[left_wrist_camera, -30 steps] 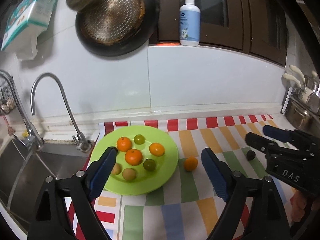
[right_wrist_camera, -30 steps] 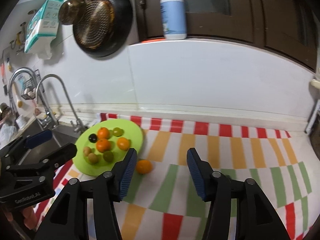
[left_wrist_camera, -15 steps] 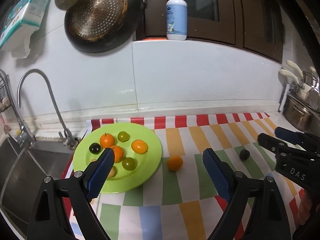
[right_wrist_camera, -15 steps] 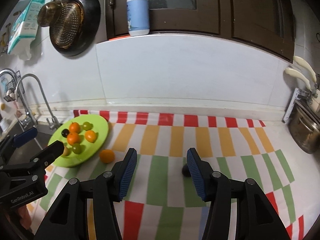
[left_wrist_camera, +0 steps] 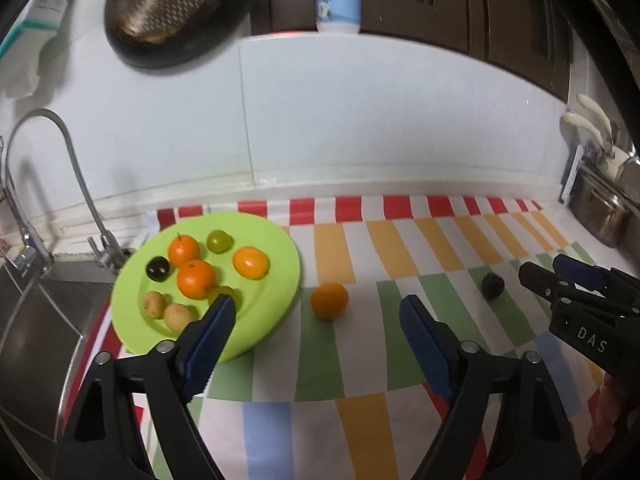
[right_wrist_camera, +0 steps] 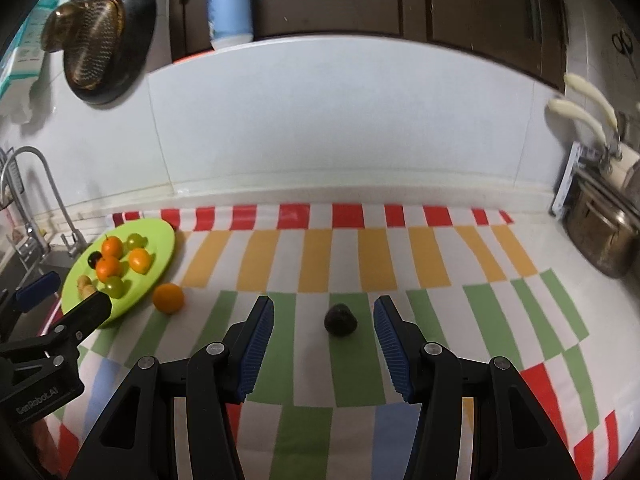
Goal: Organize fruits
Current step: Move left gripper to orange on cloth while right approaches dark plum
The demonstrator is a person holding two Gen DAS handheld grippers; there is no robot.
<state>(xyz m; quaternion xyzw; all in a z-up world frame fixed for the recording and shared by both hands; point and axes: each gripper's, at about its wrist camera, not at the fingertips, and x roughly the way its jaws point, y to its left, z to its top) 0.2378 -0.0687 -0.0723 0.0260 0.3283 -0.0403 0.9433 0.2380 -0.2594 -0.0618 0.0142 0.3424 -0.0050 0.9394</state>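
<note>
My left gripper [left_wrist_camera: 316,318], closing and empty, frames the orange [left_wrist_camera: 329,300] beside the green plate [left_wrist_camera: 276,308]; my right gripper [right_wrist_camera: 324,318], part-open and empty, frames the dark fruit [right_wrist_camera: 340,319] farther off.

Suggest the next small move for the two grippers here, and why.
Probably ease the right gripper forward and down around the dark fruit, which lies loose on the striped cloth between its open jaws, untouched. The left gripper, closing, frames the orange.

Striped cloth [right_wrist_camera: 320,248] covers surface. Sink [left_wrist_camera: 36,320] with curved faucet [left_wrist_camera: 76,184] at left. Dark pan [right_wrist_camera: 108,36] hangs on wall; blue pump bottle [right_wrist_camera: 230,4] on ledge.
</note>
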